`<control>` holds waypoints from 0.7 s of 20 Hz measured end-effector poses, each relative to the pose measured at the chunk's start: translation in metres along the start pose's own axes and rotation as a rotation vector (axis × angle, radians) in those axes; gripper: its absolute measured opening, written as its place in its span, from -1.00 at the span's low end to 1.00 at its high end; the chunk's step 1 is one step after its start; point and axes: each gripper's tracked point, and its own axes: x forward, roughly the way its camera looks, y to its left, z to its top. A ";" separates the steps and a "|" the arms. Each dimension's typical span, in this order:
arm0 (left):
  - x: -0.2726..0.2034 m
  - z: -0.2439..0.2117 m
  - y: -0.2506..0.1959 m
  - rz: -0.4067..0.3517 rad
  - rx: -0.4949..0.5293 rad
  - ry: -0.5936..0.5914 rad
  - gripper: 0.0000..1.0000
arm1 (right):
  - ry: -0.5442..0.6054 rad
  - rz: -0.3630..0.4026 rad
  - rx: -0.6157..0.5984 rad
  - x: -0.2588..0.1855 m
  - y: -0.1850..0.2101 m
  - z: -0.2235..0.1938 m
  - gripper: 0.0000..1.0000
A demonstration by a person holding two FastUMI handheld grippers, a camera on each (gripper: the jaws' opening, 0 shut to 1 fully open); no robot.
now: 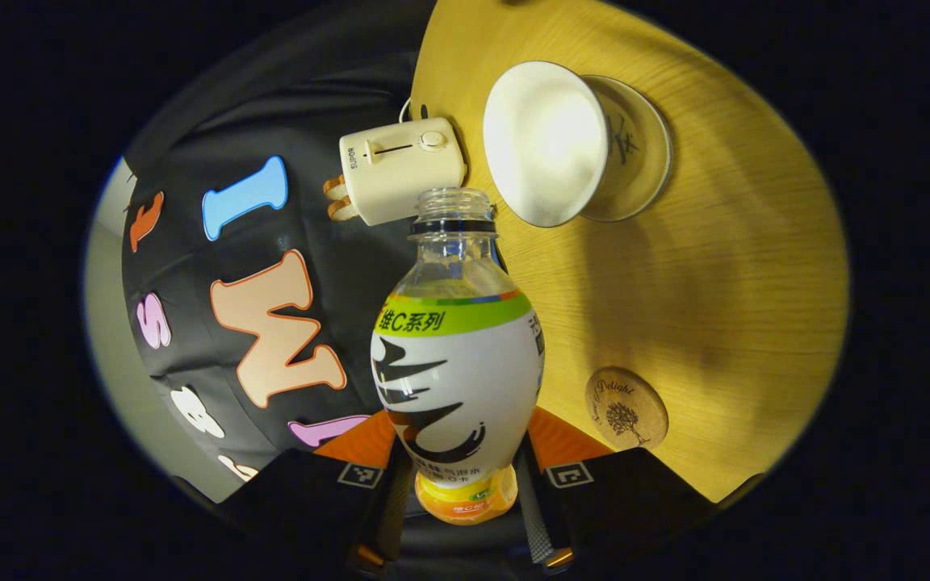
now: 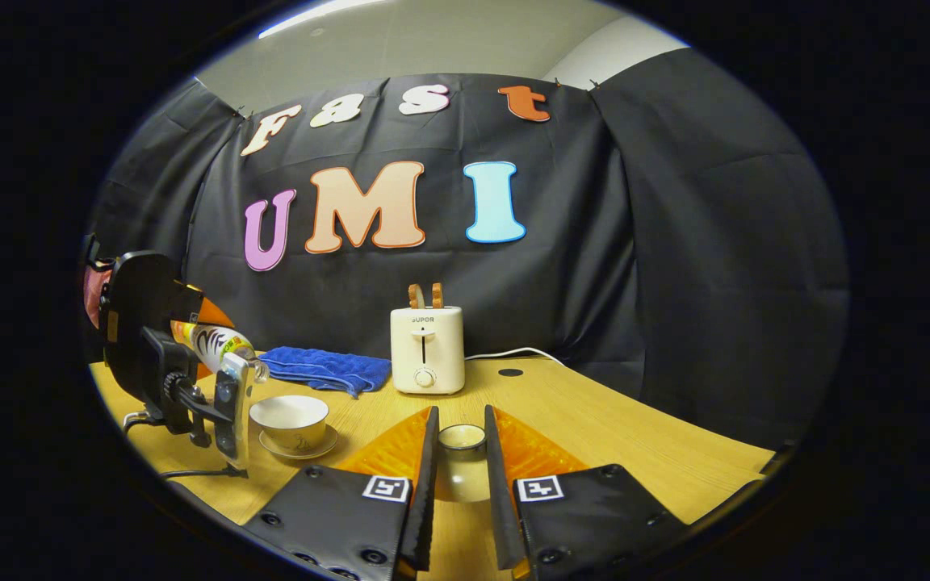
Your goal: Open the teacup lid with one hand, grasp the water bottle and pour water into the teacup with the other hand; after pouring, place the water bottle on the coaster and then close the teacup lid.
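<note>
Teacup point(image 1: 550, 145) of smooth pale ceramic sits uncovered on its round saucer point(image 1: 643, 149) on the bench point(image 1: 715, 266), a light wood-grain top. In the left gripper view the left tool point(image 1: 465, 476) is clamped on the water bottle point(image 1: 457, 355), both fingers pressing its lower body. The bottle is clear plastic, bulbous, with a glossy white wrap under a green band, and its threaded neck is uncapped; it is tipped over so the open mouth points toward the cup's rim. A round cork-like coaster point(image 1: 626, 407) with a dark tree print lies flat on the wood, apart from the cup. Beyond the bottle's mouth stands a cream, boxy toaster point(image 1: 400, 177) with rounded corners and two browned slices in its slots.

In the right gripper view the right tool point(image 2: 462, 472) grips the teacup lid point(image 2: 462, 464), a small rounded piece with a ring-shaped knob, held between both fingers above the bench. To its left are the cup, the tilted bottle, and a rumpled blue terry cloth point(image 2: 324, 369) beside the toaster.
</note>
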 end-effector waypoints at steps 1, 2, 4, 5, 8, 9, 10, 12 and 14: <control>0.001 -0.001 0.002 0.001 0.022 0.003 0.16 | 0.000 0.000 0.000 0.000 0.000 0.000 -0.30; 0.000 -0.002 0.004 0.002 0.041 0.007 0.16 | 0.000 0.000 0.000 0.000 0.000 0.000 -0.30; 0.000 -0.003 0.006 0.004 0.069 0.012 0.17 | 0.000 0.000 0.000 -0.001 0.000 0.000 -0.32; 0.000 -0.003 0.008 0.008 0.085 0.013 0.14 | 0.000 0.000 0.000 -0.001 -0.001 0.000 -0.32; -0.001 -0.005 0.014 0.020 0.147 0.022 0.17 | 0.001 0.000 0.000 -0.001 -0.001 0.000 -0.30; 0.000 -0.004 0.017 0.029 0.175 0.026 0.15 | 0.001 0.000 0.000 -0.001 -0.001 0.000 -0.30; -0.002 -0.005 0.023 0.039 0.199 0.026 0.16 | 0.001 0.000 0.000 -0.001 -0.001 0.000 -0.30; -0.003 -0.005 0.033 0.047 0.221 0.028 0.15 | 0.001 0.000 -0.001 -0.001 0.000 0.000 -0.30; -0.005 -0.004 0.041 0.057 0.243 0.028 0.15 | 0.002 0.001 -0.001 -0.001 -0.001 0.000 -0.30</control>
